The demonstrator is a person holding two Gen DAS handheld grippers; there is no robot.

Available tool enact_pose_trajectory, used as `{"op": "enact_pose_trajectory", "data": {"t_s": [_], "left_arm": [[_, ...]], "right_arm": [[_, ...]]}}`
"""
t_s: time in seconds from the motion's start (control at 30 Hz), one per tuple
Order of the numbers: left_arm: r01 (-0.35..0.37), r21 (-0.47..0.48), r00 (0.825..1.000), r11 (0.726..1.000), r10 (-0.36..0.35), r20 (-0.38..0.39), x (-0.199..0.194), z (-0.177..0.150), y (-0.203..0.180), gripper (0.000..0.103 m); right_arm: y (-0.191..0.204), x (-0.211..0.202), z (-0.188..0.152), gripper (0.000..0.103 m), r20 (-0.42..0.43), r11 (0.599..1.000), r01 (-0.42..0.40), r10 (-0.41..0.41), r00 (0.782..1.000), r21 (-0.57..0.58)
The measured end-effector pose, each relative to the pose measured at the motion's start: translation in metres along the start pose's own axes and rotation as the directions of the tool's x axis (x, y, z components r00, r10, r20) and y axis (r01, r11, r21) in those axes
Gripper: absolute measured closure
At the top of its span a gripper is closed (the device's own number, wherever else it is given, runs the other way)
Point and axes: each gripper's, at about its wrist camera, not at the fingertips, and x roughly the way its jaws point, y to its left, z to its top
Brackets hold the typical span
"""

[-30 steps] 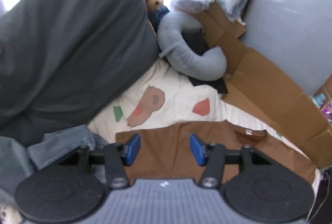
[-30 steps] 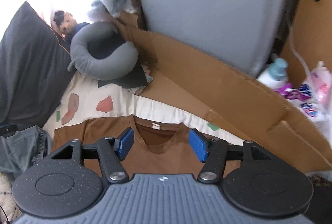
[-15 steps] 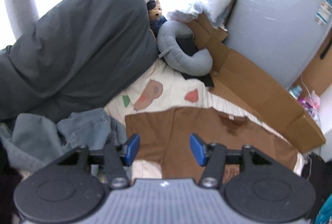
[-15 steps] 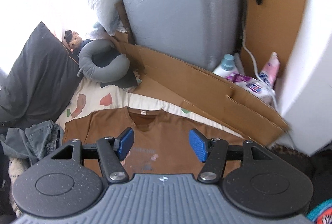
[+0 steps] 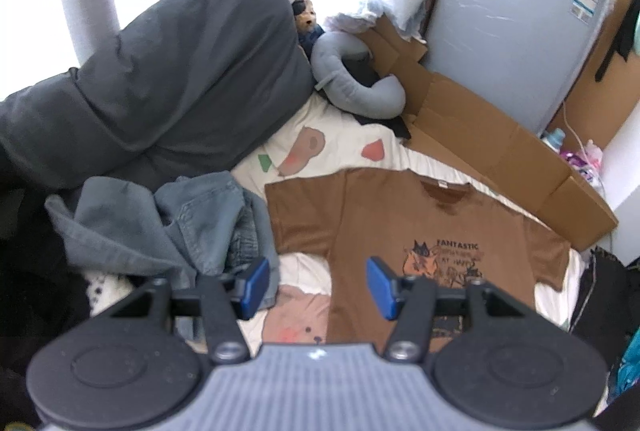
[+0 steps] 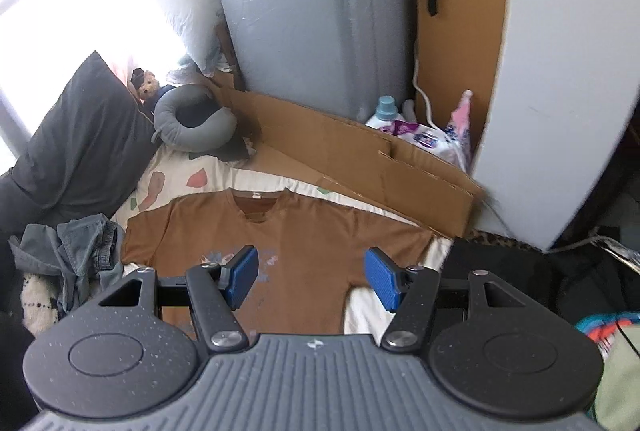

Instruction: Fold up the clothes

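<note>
Below, a brown T-shirt lies flat on the bed sheet; left gripper and right gripper hover spread apart, holding nothing.

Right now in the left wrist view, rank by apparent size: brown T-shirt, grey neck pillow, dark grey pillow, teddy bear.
1. dark grey pillow
2. brown T-shirt, roughly alike, so unsure
3. grey neck pillow
4. teddy bear

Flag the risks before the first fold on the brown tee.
1. The grey jeans pile lies against the brown T-shirt at its sleeve; a left gripper grab there may snag denim too.
2. The cardboard lies close behind the collar, so a fold that way could catch on it.
</note>
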Motion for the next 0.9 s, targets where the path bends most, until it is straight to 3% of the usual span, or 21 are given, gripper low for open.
{"op": "enact_pose_trajectory", "data": {"t_s": [0.1, 0.27, 0.57, 0.73, 0.9], "left_arm": [[0.018, -0.026, 1.0, 0.999, -0.018, 0.005, -0.008, -0.01, 0.007, 0.044], [0.065, -0.159, 0.998, 0.985, -0.066, 0.002, 0.002, -0.02, 0.029, 0.044], [-0.019, -0.127, 0.998, 0.992, 0.011, -0.065, 0.032, -0.066, 0.045, 0.044], [-0.002, -0.094, 0.996, 0.996, -0.007, -0.091, 0.047, -0.096, 0.041, 0.039], [-0.024, -0.067, 0.984, 0.997, 0.012, -0.177, 0.069, -0.126, 0.034, 0.036]], "right_arm": [[-0.003, -0.015, -0.02, 0.037, -0.001, 1.0, 0.001, -0.001, 1.0, -0.004], [-0.008, -0.018, -0.046, 0.037, -0.008, 1.0, 0.007, -0.007, 1.0, 0.011], [-0.017, 0.006, -0.109, 0.037, -0.063, 1.0, -0.004, 0.006, 0.998, 0.029], [-0.018, 0.03, -0.156, 0.038, -0.129, 0.998, -0.021, 0.029, 0.991, 0.062], [-0.009, 0.054, -0.202, 0.038, -0.193, 0.995, -0.031, 0.048, 0.98, 0.09]]}}
